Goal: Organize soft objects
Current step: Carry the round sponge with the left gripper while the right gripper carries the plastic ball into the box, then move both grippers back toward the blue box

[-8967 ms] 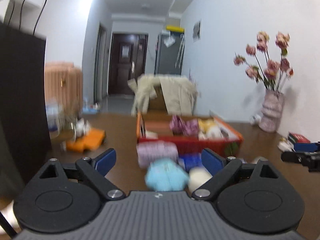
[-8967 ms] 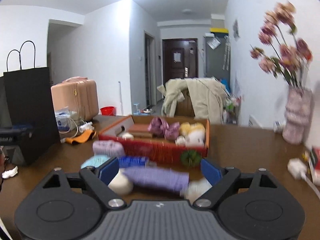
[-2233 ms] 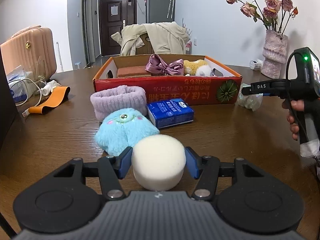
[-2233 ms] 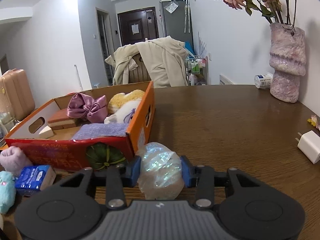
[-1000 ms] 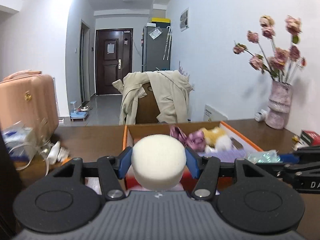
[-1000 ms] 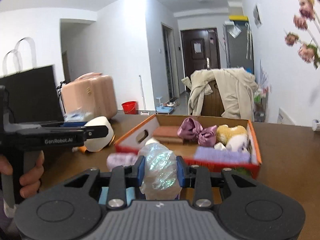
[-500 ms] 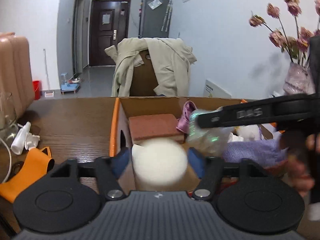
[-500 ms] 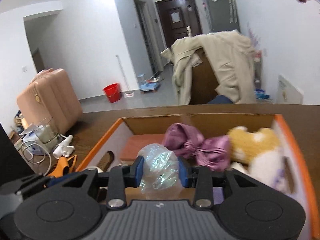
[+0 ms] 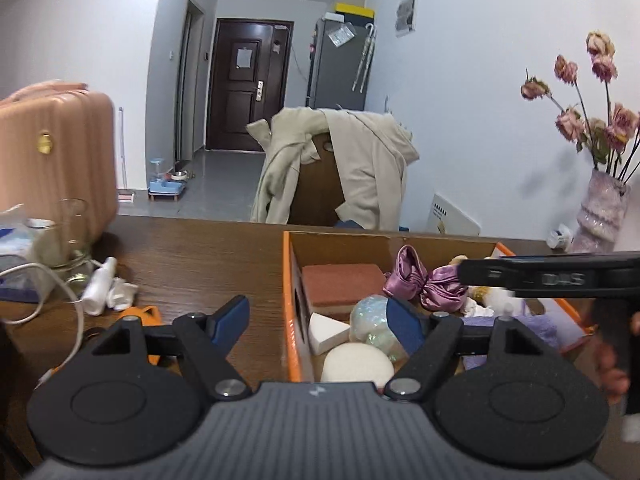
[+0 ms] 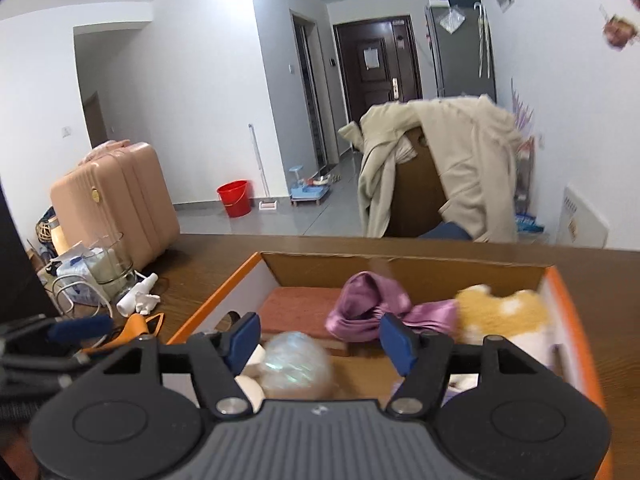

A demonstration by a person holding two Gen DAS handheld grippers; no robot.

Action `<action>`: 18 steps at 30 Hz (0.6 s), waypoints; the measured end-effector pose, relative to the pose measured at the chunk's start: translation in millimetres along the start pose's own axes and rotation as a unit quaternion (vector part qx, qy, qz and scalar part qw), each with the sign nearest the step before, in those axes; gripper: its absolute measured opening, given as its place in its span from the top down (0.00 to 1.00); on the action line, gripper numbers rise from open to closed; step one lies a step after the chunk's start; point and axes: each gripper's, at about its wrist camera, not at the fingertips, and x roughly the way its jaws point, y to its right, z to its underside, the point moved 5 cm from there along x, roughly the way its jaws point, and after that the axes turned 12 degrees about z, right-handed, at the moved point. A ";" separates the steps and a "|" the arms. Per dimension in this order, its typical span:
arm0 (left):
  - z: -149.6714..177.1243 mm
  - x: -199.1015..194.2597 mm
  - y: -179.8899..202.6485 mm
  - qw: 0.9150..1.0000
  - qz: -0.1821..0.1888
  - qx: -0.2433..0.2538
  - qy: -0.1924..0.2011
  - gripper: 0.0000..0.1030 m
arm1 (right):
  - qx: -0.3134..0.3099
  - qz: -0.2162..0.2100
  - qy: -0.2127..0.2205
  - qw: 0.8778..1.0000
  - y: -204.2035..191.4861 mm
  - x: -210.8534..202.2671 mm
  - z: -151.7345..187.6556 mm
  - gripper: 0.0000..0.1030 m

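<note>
Claws are both spreading wide, left claw (image 9: 318, 321) and right claw (image 10: 320, 336) releasing round sponge (image 9: 357, 362) and shimmery ball (image 10: 297, 364) just below them into the box (image 9: 289, 292) for sorting.

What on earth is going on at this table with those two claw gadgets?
A person is tidying soft things into the orange cardboard box with a hand-held claw in each hand. Both claws have just been opening. The left claw is empty, and the round white sponge lies in the box. The right claw has let go of the shimmery plastic ball, now inside too.
</note>
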 end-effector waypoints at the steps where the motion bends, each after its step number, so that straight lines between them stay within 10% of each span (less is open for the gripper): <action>1: 1.6 -9.2 1.6 1.000 -0.002 0.001 0.001 0.22 | -0.002 0.001 0.001 1.000 5.7 -10.4 3.4 0.33; 18: 117.7 -160.1 89.0 1.000 -0.001 0.015 -0.013 0.13 | -0.008 0.005 0.009 1.000 27.8 -210.3 177.3 0.17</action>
